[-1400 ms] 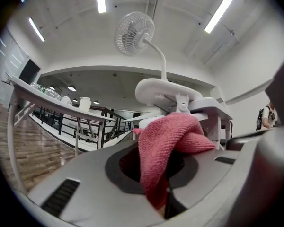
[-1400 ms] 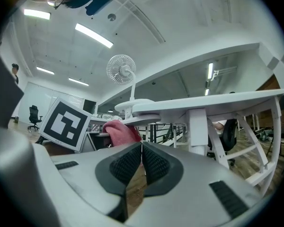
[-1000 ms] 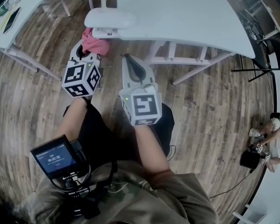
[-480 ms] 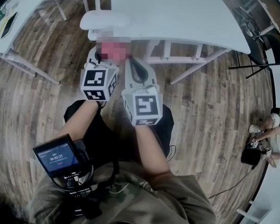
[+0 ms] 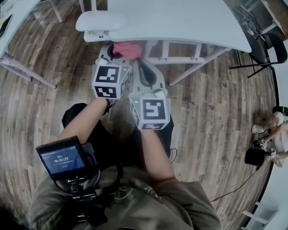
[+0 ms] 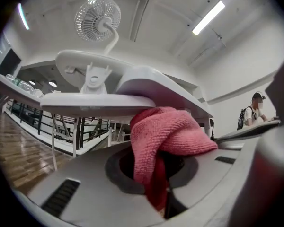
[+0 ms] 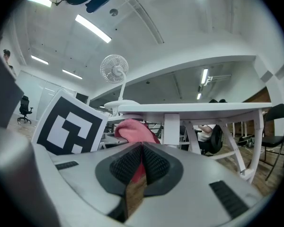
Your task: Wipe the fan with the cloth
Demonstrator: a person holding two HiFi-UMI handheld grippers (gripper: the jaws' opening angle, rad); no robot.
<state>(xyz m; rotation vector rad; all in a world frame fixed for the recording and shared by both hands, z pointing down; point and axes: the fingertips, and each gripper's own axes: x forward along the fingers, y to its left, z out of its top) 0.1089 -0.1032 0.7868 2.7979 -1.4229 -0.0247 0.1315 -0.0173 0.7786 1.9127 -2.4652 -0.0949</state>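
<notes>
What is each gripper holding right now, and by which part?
The left gripper pinches the pink cloth by a bunched lower fold; the rest bulges out past the jaws. The right gripper holds nothing, its jaws shut.

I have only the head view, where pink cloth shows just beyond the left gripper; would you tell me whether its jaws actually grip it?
Observer: Yes. In the left gripper view, the left gripper is shut on the pink cloth, which bunches up above the jaws.
Operator: Thank you. And the right one?
Observer: The right gripper is shut, with nothing between its pads.
Operator: Where is the fan's head?
Observer: The fan rises on a curved neck, up and left of the cloth.
</notes>
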